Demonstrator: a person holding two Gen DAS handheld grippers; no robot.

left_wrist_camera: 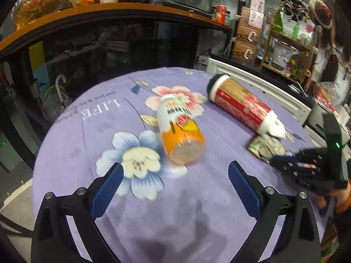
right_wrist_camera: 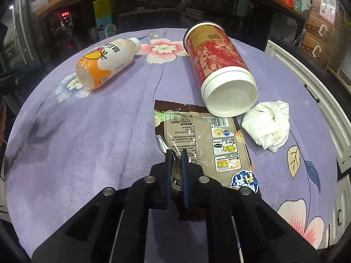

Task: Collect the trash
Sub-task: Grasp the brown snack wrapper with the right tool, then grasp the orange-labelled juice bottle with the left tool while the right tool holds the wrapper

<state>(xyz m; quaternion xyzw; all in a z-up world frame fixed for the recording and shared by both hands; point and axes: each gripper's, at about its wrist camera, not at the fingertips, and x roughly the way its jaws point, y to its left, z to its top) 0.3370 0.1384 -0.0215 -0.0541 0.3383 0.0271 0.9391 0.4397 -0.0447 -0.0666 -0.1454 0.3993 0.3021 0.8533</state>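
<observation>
A lilac floral tablecloth point(right_wrist_camera: 87, 131) in a cluttered room. My right gripper point(right_wrist_camera: 176, 153) clamps the snack wrapper point(right_wrist_camera: 201, 135); my left gripper point(left_wrist_camera: 173, 173) gapes. Only my right view shows the crumpled tissue point(right_wrist_camera: 267, 125) clearly (beside the red canister point(right_wrist_camera: 217, 65)).

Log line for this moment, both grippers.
left gripper: open, empty, near orange bottle | right gripper: shut on snack wrapper | red canister, tissue: untouched

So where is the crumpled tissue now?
In the right wrist view the tissue lies on the right of the table, beside the open end of the red canister and right of the snack wrapper.
</observation>
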